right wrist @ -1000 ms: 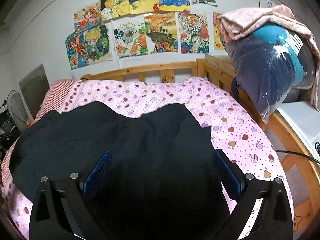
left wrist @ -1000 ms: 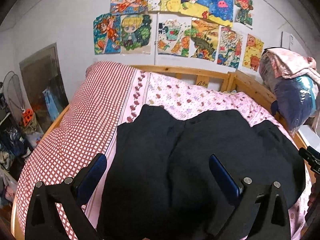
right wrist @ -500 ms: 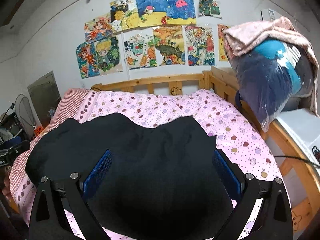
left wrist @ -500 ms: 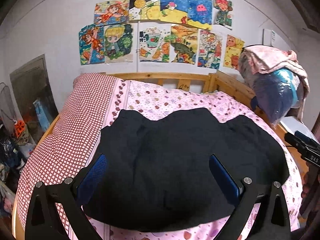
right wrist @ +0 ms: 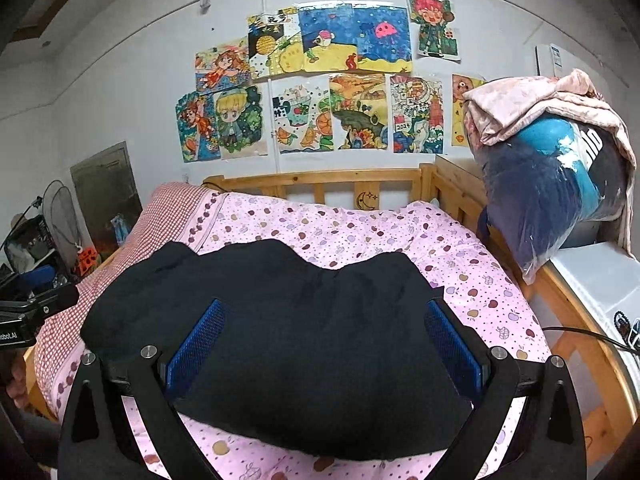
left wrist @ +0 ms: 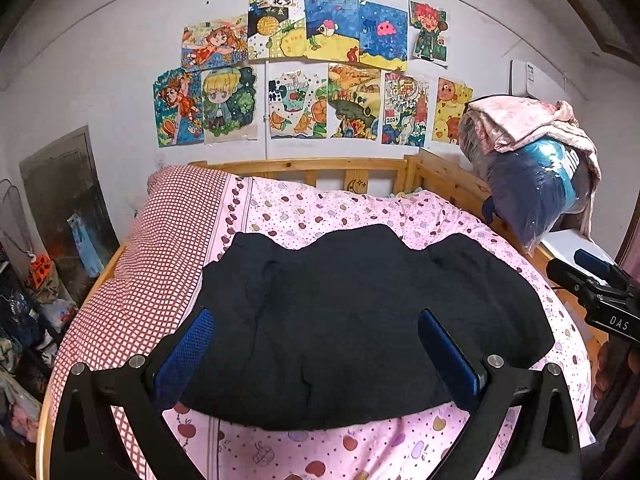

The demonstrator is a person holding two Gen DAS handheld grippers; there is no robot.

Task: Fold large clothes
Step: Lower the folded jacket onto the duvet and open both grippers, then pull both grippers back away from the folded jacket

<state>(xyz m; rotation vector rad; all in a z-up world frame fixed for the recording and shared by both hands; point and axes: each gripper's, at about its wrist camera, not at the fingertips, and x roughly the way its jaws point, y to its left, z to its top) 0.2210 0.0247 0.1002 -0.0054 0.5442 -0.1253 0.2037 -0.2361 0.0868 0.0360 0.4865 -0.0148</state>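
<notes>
Black garment [left wrist: 360, 320] flat on bed [left wrist: 320, 212] — claws apart

Both grippers have pulled back from the black garment [left wrist: 360, 320].

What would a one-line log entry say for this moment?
black garment: flat on bed | left gripper: open, empty | right gripper: open, empty

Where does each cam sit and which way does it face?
Left wrist: on the left tool, open, above the bed's near edge, facing the headboard; right tool at its right edge.
Right wrist: on the right tool, open, same heading; left tool at left edge.
Shared: black garment, wall drawings.
</notes>
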